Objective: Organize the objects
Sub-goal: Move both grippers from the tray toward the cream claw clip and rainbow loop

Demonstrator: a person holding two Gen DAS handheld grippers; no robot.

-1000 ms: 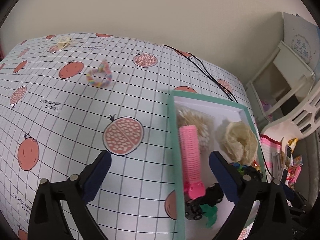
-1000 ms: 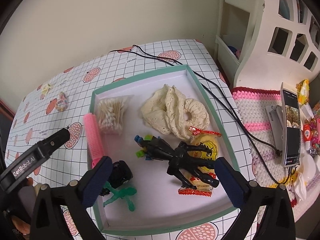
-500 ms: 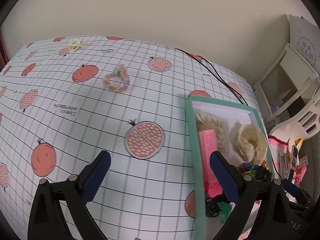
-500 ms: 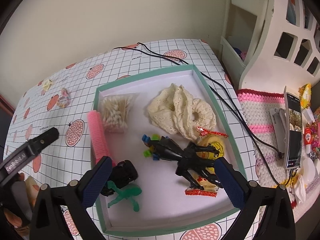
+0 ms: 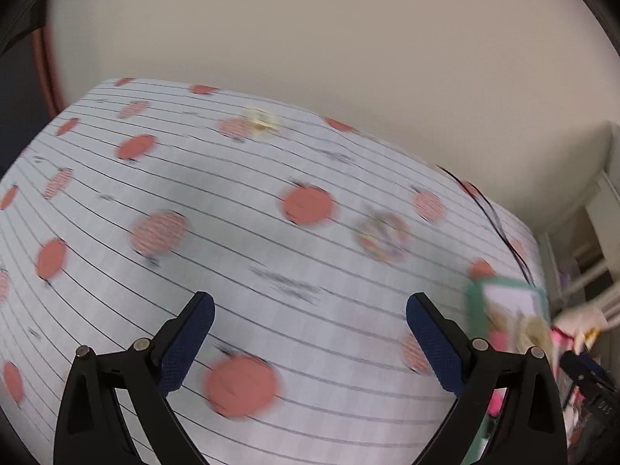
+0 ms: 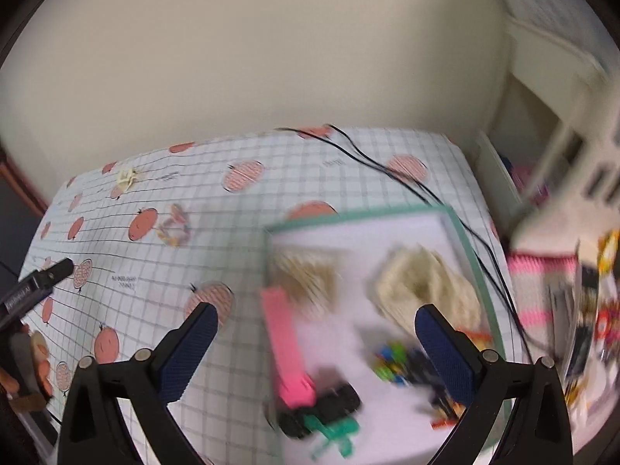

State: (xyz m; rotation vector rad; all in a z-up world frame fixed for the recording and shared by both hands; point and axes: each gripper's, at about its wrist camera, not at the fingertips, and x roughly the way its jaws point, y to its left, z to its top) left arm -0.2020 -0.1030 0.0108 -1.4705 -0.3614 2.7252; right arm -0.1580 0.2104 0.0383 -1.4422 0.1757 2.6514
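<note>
Both frames are motion-blurred. The left gripper hangs spread wide and empty over the fruit-print tablecloth, left of the green-rimmed tray. The right gripper is equally released, above the tray's front-left corner. A rainbow hair tie lies left of the tray; a pink roller lies inside along its left wall.
</note>
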